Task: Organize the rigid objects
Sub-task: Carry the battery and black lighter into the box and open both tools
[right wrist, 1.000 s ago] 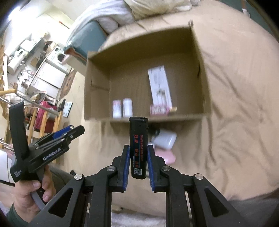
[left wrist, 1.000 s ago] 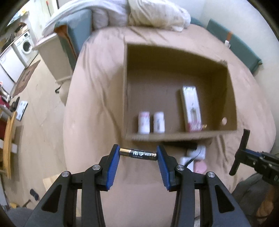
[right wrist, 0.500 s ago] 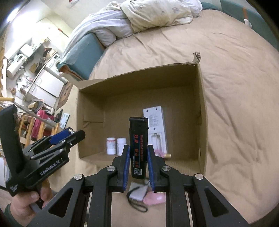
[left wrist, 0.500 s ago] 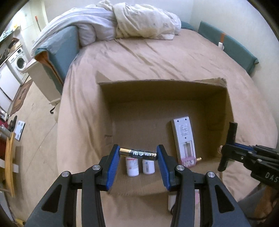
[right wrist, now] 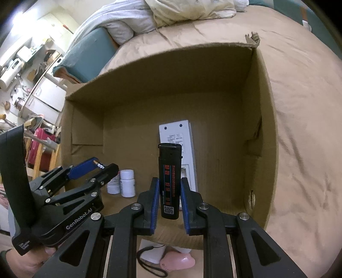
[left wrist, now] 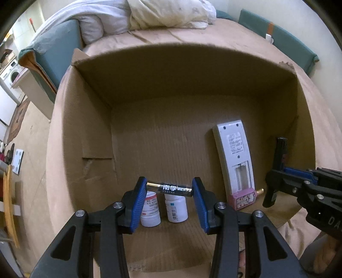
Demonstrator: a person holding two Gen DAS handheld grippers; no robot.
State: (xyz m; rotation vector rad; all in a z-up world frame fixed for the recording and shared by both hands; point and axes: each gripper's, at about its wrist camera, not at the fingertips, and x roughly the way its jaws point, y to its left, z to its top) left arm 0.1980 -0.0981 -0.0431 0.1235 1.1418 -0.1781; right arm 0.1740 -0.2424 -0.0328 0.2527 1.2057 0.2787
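My left gripper (left wrist: 170, 189) is shut on a black battery (left wrist: 169, 188), held crosswise between the blue pads over the near edge of an open cardboard box (left wrist: 96, 119). My right gripper (right wrist: 170, 193) is shut on an upright black lighter (right wrist: 169, 179), also at the box's near edge (right wrist: 263, 149). Inside the box lie two white pill bottles (left wrist: 162, 208), a white remote face down (left wrist: 234, 154) and a small pink item (left wrist: 242, 198). The right gripper shows in the left wrist view (left wrist: 275, 177); the left gripper shows in the right wrist view (right wrist: 94, 169).
The box sits on a bed with a tan cover (right wrist: 303, 119). A white device with a black cord (right wrist: 152, 253) and a pink object (right wrist: 178, 263) lie on the cover before the box. Bedding (left wrist: 166, 15) is piled at the far end. Floor and furniture lie left.
Both grippers have moved forward and down toward the box, still holding the battery and the lighter. The box now fills both views.
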